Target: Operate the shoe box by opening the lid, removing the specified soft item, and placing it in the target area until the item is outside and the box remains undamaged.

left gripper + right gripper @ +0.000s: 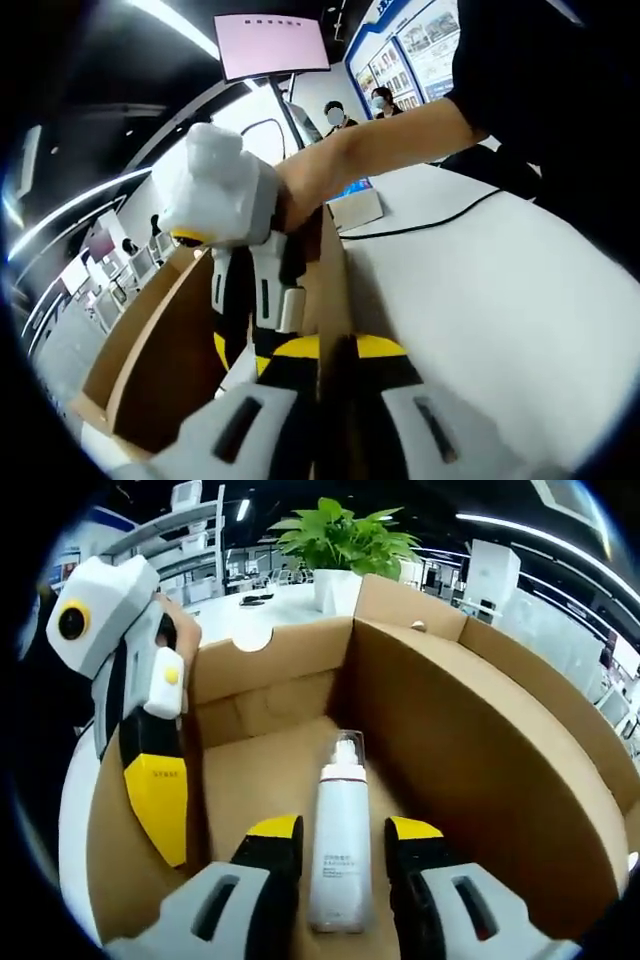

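Observation:
An open brown cardboard shoe box (480,710) stands on a white table, with no lid on top of it. On the box floor lies a white bottle (340,850) with a clear cap, pointing away from me. My right gripper (345,832) is down inside the box, open, with one yellow-tipped jaw on either side of the bottle and a small gap at each. My left gripper (337,350) is shut on the top edge of the box's side wall (335,300). The left gripper view has the right gripper (255,300) reaching down into the box. The right gripper view has the left gripper (150,770) at the left wall.
The white table (500,300) stretches to the right of the box, with a black cable (430,222) across it. The person's bare forearm (400,140) reaches over the box. A potted green plant (345,535) stands beyond the far wall. People (335,115) stand in the background.

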A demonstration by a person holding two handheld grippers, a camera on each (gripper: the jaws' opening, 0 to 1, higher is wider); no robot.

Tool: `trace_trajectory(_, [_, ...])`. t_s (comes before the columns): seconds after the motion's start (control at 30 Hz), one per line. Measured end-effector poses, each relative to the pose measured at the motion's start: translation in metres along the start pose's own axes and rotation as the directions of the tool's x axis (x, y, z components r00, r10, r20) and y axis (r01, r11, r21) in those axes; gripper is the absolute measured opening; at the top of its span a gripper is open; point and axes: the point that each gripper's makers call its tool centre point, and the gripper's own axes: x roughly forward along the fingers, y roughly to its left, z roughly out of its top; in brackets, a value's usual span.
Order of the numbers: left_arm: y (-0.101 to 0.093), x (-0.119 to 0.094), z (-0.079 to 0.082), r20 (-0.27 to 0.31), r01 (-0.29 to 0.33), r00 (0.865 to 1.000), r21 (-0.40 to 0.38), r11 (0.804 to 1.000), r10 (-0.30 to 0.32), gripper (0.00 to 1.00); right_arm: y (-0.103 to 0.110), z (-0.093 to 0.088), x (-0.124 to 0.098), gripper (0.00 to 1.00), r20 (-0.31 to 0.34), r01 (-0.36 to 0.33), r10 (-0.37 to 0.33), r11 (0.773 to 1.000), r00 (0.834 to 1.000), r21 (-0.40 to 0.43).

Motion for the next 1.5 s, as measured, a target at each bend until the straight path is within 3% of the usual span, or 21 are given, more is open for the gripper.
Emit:
trace_trajectory(0.17, [0.0, 0.0, 0.0, 0.0, 0.0, 1.0, 0.0, 1.0, 0.0, 0.08, 0.003, 0.0, -0.001, 0.24, 0.002, -0.003, 0.003, 1.0, 1.0, -0.005])
trace_trajectory(0.57, [0.001, 0.0, -0.001, -0.001, -0.002, 1.0, -0.002, 1.0, 0.002, 0.08, 0.0, 0.0, 0.0, 0.22, 0.004, 0.003, -0.003, 1.0, 1.0, -0.001])
trace_trajectory(0.73, [0.001, 0.0, -0.001, -0.002, -0.002, 1.0, -0.001, 1.0, 0.002, 0.08, 0.001, 0.002, -0.002, 0.22, 0.007, 0.023, -0.023, 0.998, 1.0, -0.059])
trace_trajectory(0.87, [0.0, 0.0, -0.001, -0.003, 0.0, 1.0, -0.001, 1.0, 0.0, 0.08, 0.0, 0.004, -0.006, 0.22, 0.018, 0.033, -0.034, 0.999, 0.999, 0.005])
trace_trajectory(0.97, [0.0, 0.0, -0.001, -0.001, 0.004, 1.0, -0.003, 1.0, -0.004, 0.08, -0.008, 0.019, -0.017, 0.22, 0.088, 0.08, -0.08, 0.997, 0.993, 0.001])
trace_trajectory(1.03, [0.0, 0.0, 0.0, 0.003, 0.007, 1.0, -0.005, 1.0, -0.007, 0.08, -0.009, 0.025, -0.024, 0.22, 0.115, 0.098, -0.106, 0.993, 0.988, 0.068])
trace_trajectory(1.1, [0.0, 0.0, 0.0, 0.005, 0.009, 1.0, -0.007, 1.0, -0.009, 0.08, -0.011, 0.022, -0.026, 0.21, 0.095, 0.107, -0.113, 0.992, 0.989, 0.065])
trace_trajectory(1.23, [0.0, 0.0, 0.0, 0.004, 0.005, 1.0, -0.008, 1.0, -0.005, 0.08, -0.014, 0.013, -0.028, 0.21, 0.008, 0.158, -0.158, 0.987, 0.987, -0.017])
trace_trajectory(1.37, [0.002, 0.0, 0.0, 0.001, -0.002, 1.0, -0.009, 1.0, 0.002, 0.08, -0.01, 0.0, -0.024, 0.22, -0.085, 0.127, -0.126, 0.992, 0.988, 0.007])
trace_trajectory(1.5, [0.001, 0.001, 0.0, 0.0, -0.003, 1.0, -0.007, 1.0, 0.003, 0.08, -0.011, -0.018, -0.022, 0.22, -0.206, 0.114, -0.113, 0.993, 0.972, -0.009])
